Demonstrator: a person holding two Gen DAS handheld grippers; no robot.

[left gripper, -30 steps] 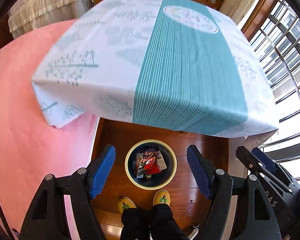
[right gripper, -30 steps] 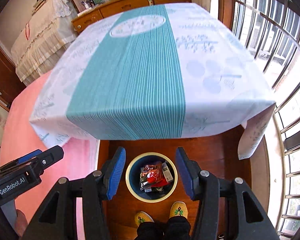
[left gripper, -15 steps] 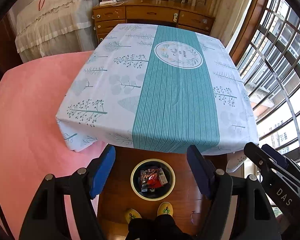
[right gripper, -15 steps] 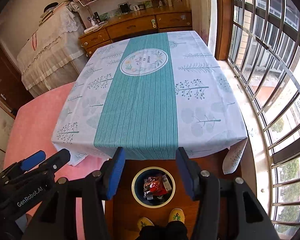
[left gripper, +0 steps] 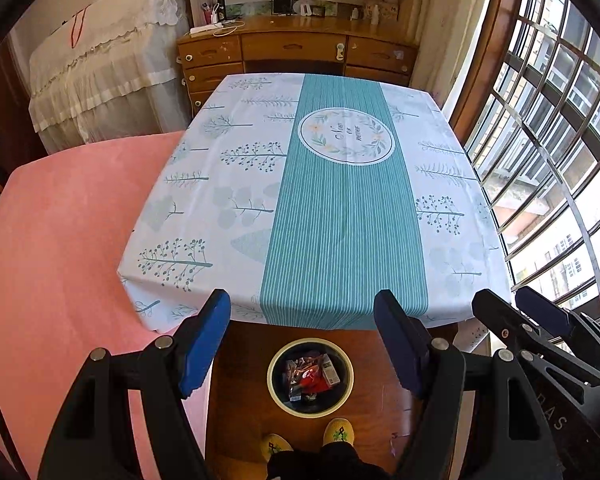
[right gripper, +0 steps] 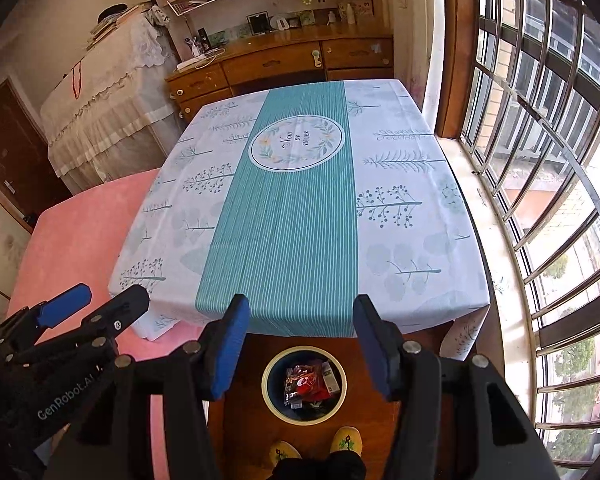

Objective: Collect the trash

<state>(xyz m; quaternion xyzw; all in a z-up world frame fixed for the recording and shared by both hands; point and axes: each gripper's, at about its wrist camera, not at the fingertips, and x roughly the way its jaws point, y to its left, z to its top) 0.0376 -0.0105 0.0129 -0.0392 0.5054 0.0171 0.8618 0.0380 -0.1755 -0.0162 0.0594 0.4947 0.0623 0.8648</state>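
Pink bedspread spreads left of the left gripper, whose blue-padded jaws stand apart, empty. Below and between them sits the round, yellow-rimmed dark bin holding red and silver foil wrappers. Ahead lies the teal-striped white tablecloth. The right gripper gapes empty too, above that bin.

- A table under a white cloth printed with trees filled the middle, a teal striped runner down its length.
- A round floral emblem sat on the runner toward 12 o'clock.
- A wooden dresser stood beyond at 12 o'clock.
- A pink surface lay at 9 o'clock.
- Barred windows curved along 3 o'clock.
- Yellow slippers showed at 6 o'clock.
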